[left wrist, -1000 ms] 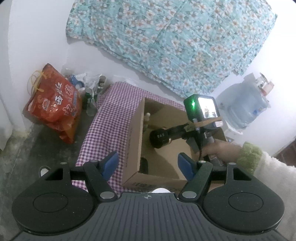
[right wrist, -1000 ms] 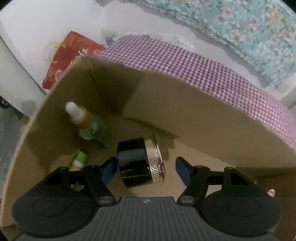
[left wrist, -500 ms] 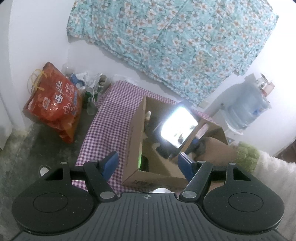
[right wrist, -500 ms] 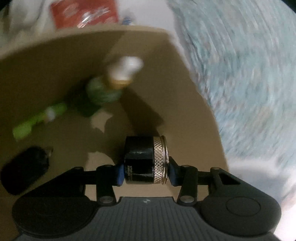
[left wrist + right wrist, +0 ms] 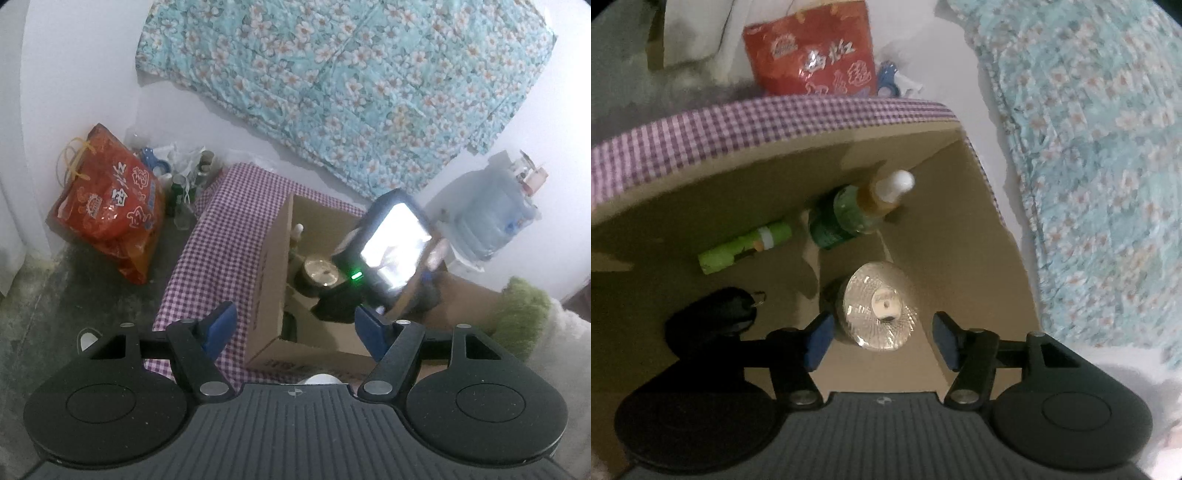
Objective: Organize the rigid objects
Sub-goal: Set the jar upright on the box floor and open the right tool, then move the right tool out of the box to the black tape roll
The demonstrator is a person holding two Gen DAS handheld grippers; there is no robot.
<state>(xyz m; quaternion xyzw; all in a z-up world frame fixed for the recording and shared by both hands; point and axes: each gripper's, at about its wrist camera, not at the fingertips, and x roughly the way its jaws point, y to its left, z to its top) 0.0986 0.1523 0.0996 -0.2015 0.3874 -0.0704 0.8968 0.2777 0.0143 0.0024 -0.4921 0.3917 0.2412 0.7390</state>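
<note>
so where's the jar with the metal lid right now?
In the right wrist view the jar stands upright on the cardboard box floor, between the open right gripper fingers, below the green bottle.

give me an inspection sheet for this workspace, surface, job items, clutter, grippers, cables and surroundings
Surface: purple checked tablecloth carrying an open cardboard box.
Job's things: in the box, a black jar with silver lid standing upright, a green bottle, a green tube and a black key fob.
Clutter: red bag and small bottles on the floor.
Grippers: left gripper open, empty; right gripper open, straddling the jar.
Cables: nothing seen.
Surroundings: floral cloth on the wall, water jug.
</note>
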